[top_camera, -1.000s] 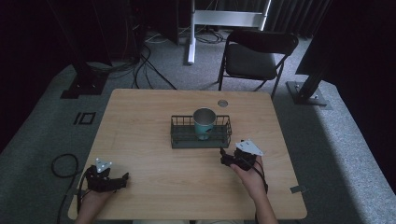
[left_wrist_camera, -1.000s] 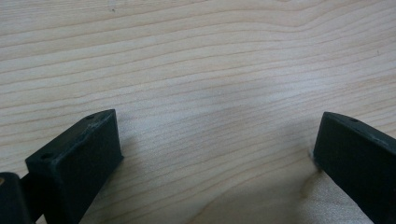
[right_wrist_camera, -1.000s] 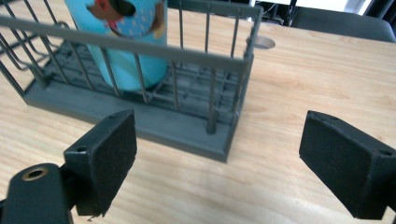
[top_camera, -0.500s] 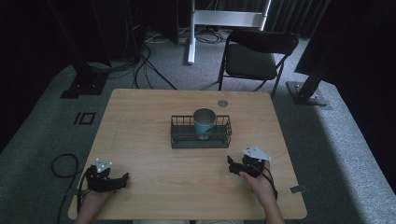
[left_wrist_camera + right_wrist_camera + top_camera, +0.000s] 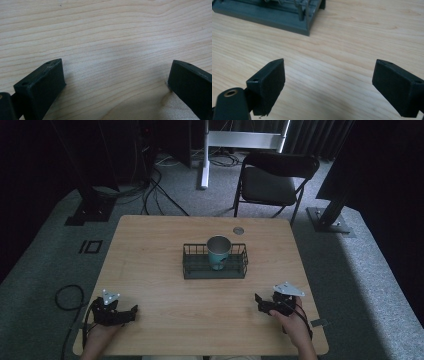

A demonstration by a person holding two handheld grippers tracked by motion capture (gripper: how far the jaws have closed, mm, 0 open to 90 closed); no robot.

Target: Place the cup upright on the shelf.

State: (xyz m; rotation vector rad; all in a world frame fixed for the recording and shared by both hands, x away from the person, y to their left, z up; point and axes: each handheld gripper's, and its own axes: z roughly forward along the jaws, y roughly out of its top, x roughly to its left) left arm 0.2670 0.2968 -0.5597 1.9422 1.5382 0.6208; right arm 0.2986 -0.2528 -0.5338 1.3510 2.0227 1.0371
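Observation:
A teal metal cup (image 5: 218,251) stands upright in a dark wire basket (image 5: 189,269) at the middle of the wooden table (image 5: 160,240). My left gripper (image 5: 131,312) rests low at the table's front left corner, open, with bare wood between its jaws (image 5: 116,75). My right gripper (image 5: 259,301) sits at the front right, open, nothing between its jaws (image 5: 328,77). The basket's corner (image 5: 287,21) lies ahead of it in the right gripper view, apart from the fingertips.
A small round grommet (image 5: 238,230) is set in the table's far edge. A black folding chair (image 5: 272,182) stands behind the table. Cables (image 5: 67,295) lie on the grey carpet at the left. A metal stand's base (image 5: 327,217) sits at the right.
My right gripper has drawn back from beside the basket toward the table's front right edge. The left gripper has stayed put.

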